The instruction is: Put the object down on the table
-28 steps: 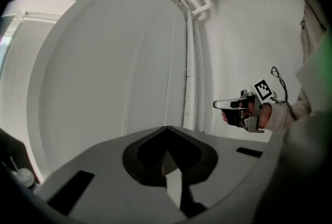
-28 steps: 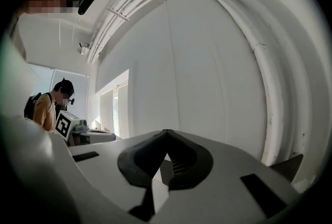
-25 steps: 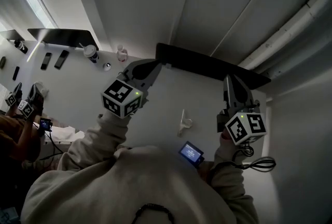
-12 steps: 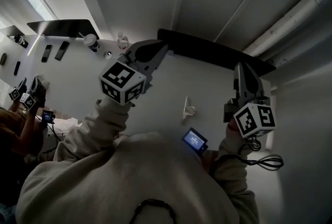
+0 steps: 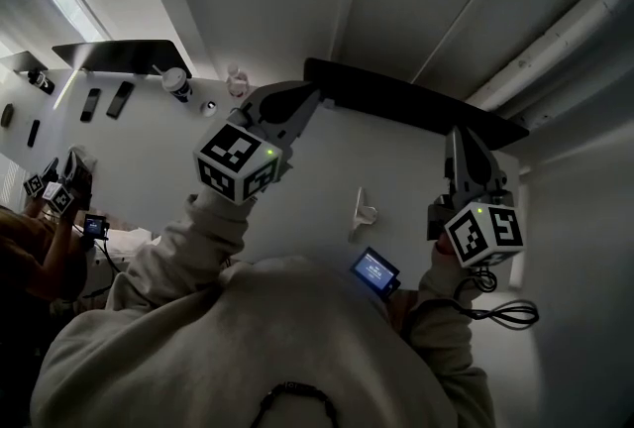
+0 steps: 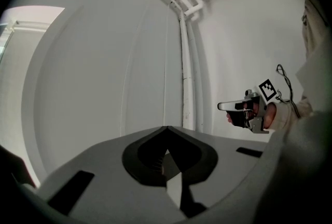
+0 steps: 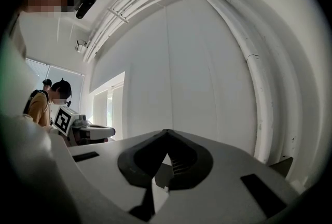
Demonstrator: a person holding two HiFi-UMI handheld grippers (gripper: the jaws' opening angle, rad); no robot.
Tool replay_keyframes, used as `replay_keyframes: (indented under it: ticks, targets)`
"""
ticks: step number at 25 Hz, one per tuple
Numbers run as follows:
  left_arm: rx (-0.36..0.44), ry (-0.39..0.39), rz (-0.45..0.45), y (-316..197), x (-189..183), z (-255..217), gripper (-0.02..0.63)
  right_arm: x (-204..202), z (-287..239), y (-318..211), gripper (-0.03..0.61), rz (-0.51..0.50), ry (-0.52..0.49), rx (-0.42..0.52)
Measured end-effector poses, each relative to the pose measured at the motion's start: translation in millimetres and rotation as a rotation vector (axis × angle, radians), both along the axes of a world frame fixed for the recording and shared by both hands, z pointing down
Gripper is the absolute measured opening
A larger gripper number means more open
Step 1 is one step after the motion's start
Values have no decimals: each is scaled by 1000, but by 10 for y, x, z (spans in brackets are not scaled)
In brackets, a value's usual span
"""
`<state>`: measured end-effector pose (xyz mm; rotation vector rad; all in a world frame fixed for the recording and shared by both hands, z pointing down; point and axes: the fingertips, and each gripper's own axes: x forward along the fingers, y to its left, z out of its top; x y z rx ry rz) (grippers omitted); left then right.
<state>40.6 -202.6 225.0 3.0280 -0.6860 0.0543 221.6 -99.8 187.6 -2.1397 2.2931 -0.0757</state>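
2 claws in view, both closed and empty. Left claw (image 6: pixel 166 129): jaws meet at the tips in its own view, nothing between them. It faces a plain white wall with vertical pipes (image 6: pixel 185 62). Right claw (image 7: pixel 166 134): jaws together likewise, nothing gripped, white wall ahead.

Head view: both claws are held out level over a white counter (image 5: pixel 158 149). The left marker cube (image 5: pixel 238 163) is tilted. The right marker cube (image 5: pixel 482 231) is near the counter's right side. A small pale object (image 5: pixel 362 214) lies on the counter between the 2 claws, apart from both; too small to make out its shape. A long dark strip (image 5: pixel 406 106) runs along the counter's far edge. Both claw tips show close to it; contact cannot be told.

Also on the counter, far left: lidded cup (image 5: pixel 176 81), small bottle (image 5: pixel 236 79), 2 dark phones (image 5: pixel 119 99), dark flat panel (image 5: pixel 119 53). A small device with a lit blue screen (image 5: pixel 373 269) sits near the right wrist, and a looped cable (image 5: pixel 505 314) hangs below the right cube. Second person (image 5: pixel 40 238) at the left edge
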Motion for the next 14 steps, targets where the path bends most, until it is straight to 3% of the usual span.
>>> replay_keyframes:
  ticks: [14]
  targets:
    - [-24, 24, -5, -38, -51, 115, 3, -101, 83, -33, 18, -15, 18, -17]
